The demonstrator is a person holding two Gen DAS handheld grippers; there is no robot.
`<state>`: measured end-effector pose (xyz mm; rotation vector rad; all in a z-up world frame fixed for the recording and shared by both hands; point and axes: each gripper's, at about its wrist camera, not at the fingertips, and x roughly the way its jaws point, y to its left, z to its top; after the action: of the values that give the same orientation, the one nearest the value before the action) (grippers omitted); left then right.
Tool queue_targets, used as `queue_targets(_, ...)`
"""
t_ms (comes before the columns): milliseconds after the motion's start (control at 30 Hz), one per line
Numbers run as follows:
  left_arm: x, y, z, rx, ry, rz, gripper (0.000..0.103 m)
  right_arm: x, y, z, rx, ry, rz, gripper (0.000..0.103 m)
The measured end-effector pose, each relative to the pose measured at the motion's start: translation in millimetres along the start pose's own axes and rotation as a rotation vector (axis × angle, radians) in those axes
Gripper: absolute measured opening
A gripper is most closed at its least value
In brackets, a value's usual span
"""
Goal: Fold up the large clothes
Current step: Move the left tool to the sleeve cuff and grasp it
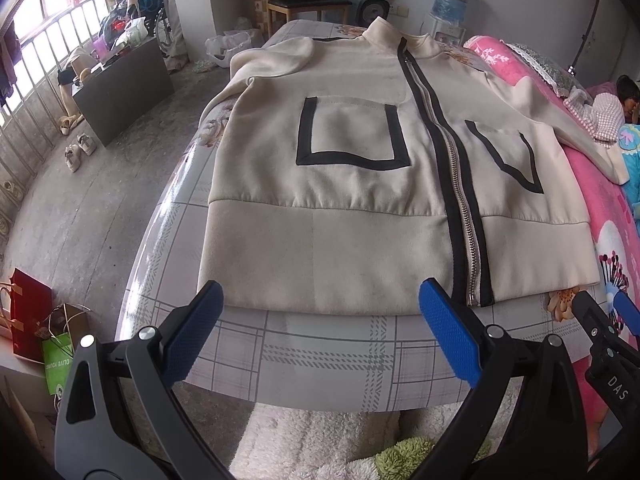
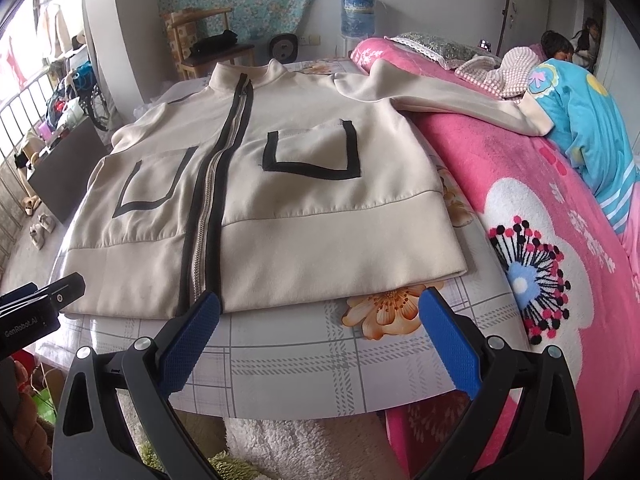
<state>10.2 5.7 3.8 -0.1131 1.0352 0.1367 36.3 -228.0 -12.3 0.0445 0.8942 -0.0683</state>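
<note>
A cream zip-up jacket (image 1: 360,200) with black trim and two black-outlined pockets lies flat, front up, on a table with a plaid cloth (image 1: 320,360). Its collar points away from me and its hem lies near the front edge. One sleeve (image 2: 460,100) stretches right onto a pink blanket; the other is tucked at the far left. My left gripper (image 1: 320,304) hovers open just in front of the hem, left of the zipper. My right gripper (image 2: 320,308) is open too, at the hem (image 2: 340,280) right of the zipper (image 2: 204,216). Nothing sits between either pair of fingers.
A bed with a pink flowered blanket (image 2: 540,240) adjoins the table on the right, and a person (image 2: 560,56) lies at its far end. A wooden chair (image 1: 304,0), a water dispenser (image 1: 452,0) and a dark cabinet (image 1: 120,88) stand beyond. Bags (image 1: 44,332) sit on the floor at left.
</note>
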Motion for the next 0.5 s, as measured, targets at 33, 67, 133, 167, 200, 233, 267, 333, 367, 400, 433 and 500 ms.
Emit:
queue_targets(33, 0, 1, 1, -0.002, 0.0, 0.002, 0.095, -1, -1, 1, 0.0, -0.004, 0.001, 0.097)
queue_targets(67, 1, 2, 2, -0.004, 0.0, 0.006, 0.095, -1, -1, 3, 0.0, -0.008, 0.003, 0.097)
queue_targets(133, 1, 5, 5, -0.012, -0.003, 0.017, 0.095, -1, -1, 8, -0.005, -0.019, 0.007, 0.097)
queue_targets(167, 1, 7, 7, -0.017, -0.005, 0.021, 0.095, -2, 0, 11, -0.012, -0.028, 0.009, 0.097)
queue_targets(200, 1, 9, 9, -0.022, -0.008, 0.026, 0.095, -3, 1, 15, -0.023, -0.036, 0.009, 0.097)
queue_targets(233, 2, 11, 12, -0.029, -0.01, 0.032, 0.095, -3, 3, 19, -0.036, -0.046, 0.011, 0.097)
queue_targets(267, 3, 13, 14, -0.035, -0.01, 0.036, 0.095, -3, 6, 24, -0.051, -0.054, 0.016, 0.097)
queue_targets(333, 6, 18, 21, -0.049, -0.01, 0.044, 0.095, -3, 13, 34, -0.081, -0.068, 0.025, 0.097)
queue_targets(367, 7, 20, 24, -0.055, -0.011, 0.047, 0.095, -4, 16, 39, -0.094, -0.079, 0.033, 0.097)
queue_targets(400, 8, 22, 28, -0.059, -0.012, 0.052, 0.095, -4, 20, 44, -0.105, -0.088, 0.042, 0.097)
queue_targets(433, 11, 24, 31, -0.062, -0.012, 0.059, 0.095, -3, 24, 49, -0.117, -0.092, 0.05, 0.097)
queue_targets(500, 15, 26, 37, -0.066, -0.008, 0.067, 0.095, -1, 31, 59, -0.13, -0.104, 0.062, 0.097)
